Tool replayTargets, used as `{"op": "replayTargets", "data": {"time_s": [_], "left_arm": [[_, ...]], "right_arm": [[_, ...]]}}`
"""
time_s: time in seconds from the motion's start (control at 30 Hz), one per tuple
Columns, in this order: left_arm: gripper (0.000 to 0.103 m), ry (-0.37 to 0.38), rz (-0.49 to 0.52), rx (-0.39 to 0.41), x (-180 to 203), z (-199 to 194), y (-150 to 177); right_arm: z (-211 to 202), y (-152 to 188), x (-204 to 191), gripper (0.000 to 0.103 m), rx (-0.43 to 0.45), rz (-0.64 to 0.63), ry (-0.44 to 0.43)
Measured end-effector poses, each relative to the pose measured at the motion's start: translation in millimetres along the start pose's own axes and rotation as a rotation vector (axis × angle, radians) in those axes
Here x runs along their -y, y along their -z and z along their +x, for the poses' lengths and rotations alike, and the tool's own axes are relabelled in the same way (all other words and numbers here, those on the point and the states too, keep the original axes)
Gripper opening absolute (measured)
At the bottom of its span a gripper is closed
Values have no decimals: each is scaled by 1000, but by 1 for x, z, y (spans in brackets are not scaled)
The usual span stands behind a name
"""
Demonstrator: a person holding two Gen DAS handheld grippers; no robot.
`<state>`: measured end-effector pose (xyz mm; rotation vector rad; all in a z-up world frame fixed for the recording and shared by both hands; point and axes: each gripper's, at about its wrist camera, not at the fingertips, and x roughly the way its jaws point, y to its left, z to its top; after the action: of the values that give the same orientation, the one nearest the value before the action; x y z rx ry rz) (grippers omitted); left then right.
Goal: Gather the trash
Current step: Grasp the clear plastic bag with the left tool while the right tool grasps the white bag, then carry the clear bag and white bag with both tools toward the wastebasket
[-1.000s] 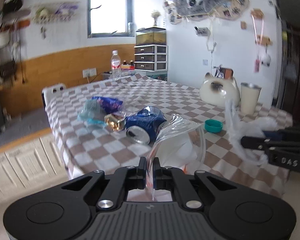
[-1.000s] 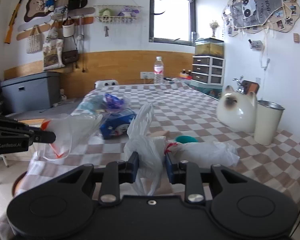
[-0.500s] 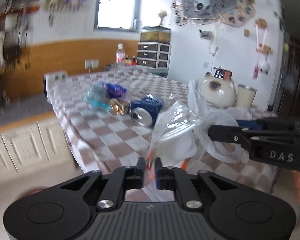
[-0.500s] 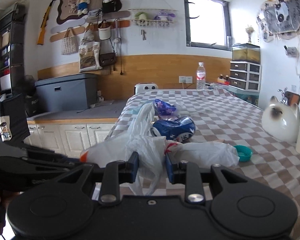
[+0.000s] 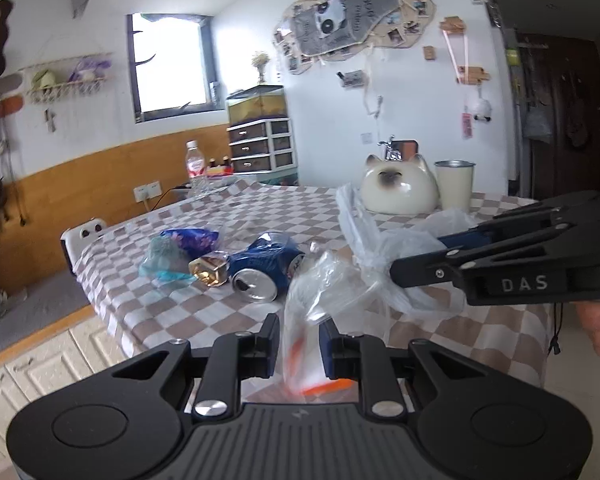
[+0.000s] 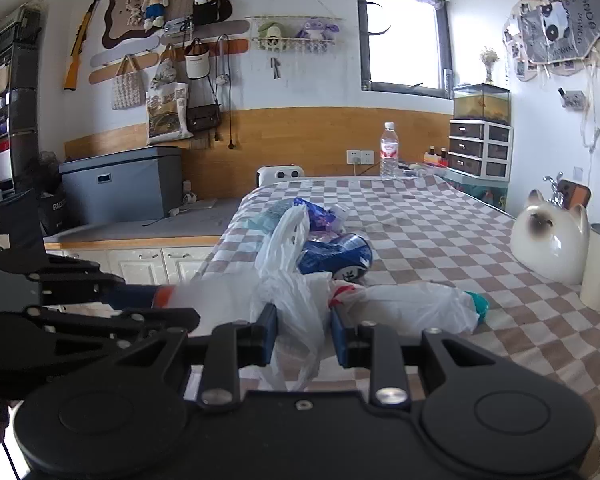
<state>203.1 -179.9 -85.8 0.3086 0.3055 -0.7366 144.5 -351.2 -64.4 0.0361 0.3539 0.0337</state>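
Plastic bag [image 6: 296, 312] hides the teal lid [image 6: 479, 307] behind it.

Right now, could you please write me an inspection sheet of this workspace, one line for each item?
Surface: table under a brown-and-white checked cloth.
Job's things: clear wrapper between the left fingers; white plastic bag; crushed blue can; gold wrapper; blue-purple wrappers.
Clutter: teal lid, cat figurine, cup, water bottle.
Grippers: left gripper opening, wrapper between its jaws; right gripper shut on the white plastic bag.
Cables: one from the wall socket toward the table.
Surroundings: window, drawer unit, hanging bags.
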Motion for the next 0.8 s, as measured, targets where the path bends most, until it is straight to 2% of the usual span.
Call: {"op": "replayTargets", "data": {"time_s": [0.27, 0.37, 0.47, 0.6, 0.8], "left_arm": [[24, -19, 128, -79, 17, 16, 1], [23, -30, 139, -96, 18, 19, 3], [14, -51, 137, -96, 17, 18, 4], [6, -90, 55, -83, 6, 14, -1], [5, -120, -104, -81, -18, 0, -9]], "right_arm": [[0, 4, 5, 29, -9, 12, -2], [1, 4, 3, 29, -11, 6, -8], [1, 4, 2, 29, -12, 2, -6], [2, 3, 5, 29, -20, 12, 6], [-4, -3, 7, 29, -15, 8, 19]]}}
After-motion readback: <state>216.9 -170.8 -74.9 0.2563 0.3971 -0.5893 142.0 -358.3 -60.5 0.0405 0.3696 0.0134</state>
